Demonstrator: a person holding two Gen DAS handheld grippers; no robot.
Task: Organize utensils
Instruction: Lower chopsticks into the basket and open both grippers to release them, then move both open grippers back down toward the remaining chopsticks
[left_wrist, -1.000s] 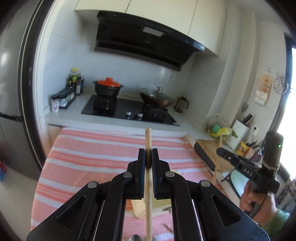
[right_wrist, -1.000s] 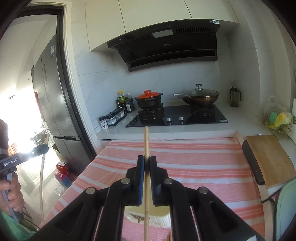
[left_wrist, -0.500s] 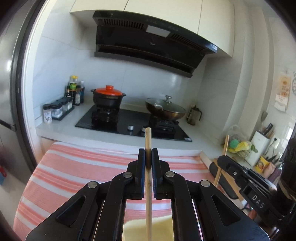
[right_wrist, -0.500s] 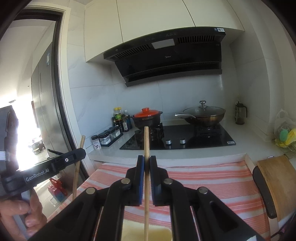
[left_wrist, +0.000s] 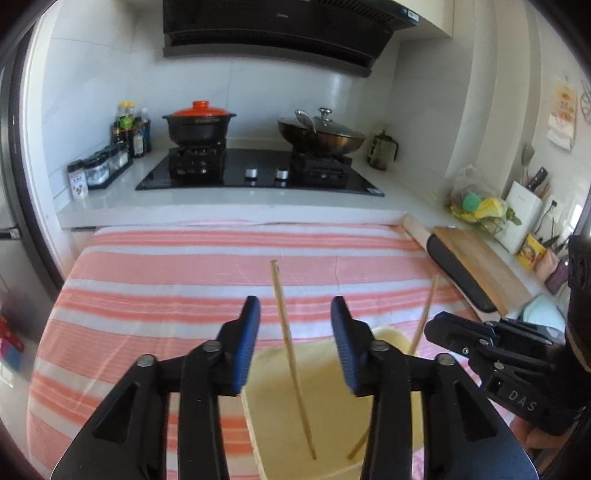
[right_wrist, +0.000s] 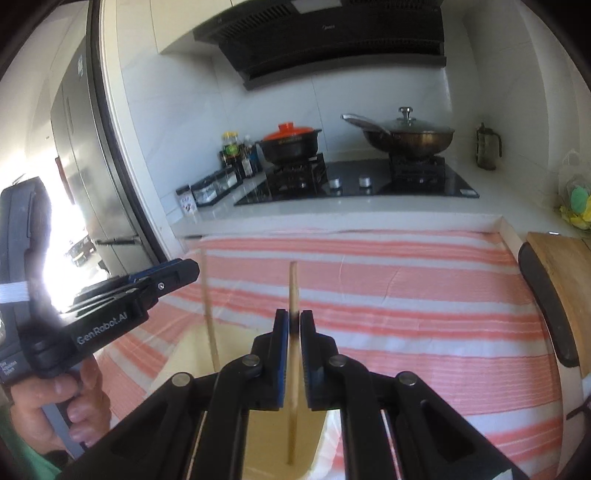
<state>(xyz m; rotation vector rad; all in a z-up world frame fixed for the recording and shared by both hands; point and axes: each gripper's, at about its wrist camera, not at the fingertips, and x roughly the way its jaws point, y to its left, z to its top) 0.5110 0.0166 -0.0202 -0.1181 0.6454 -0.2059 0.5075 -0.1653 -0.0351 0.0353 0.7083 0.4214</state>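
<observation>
In the left wrist view, the left hand-held gripper (left_wrist: 294, 341) has just been opening; its jaws stand apart, clear of the chopstick (left_wrist: 291, 354) leaning between them, whose lower tip sits in the pale yellow holder (left_wrist: 332, 417) at the bottom centre; the right hand-held gripper (right_wrist: 294, 339) has just eased a little, its pads still close about a second chopstick (right_wrist: 293, 369) standing in the same holder; the striped cloth (left_wrist: 166, 295) fills mid-frame.
</observation>
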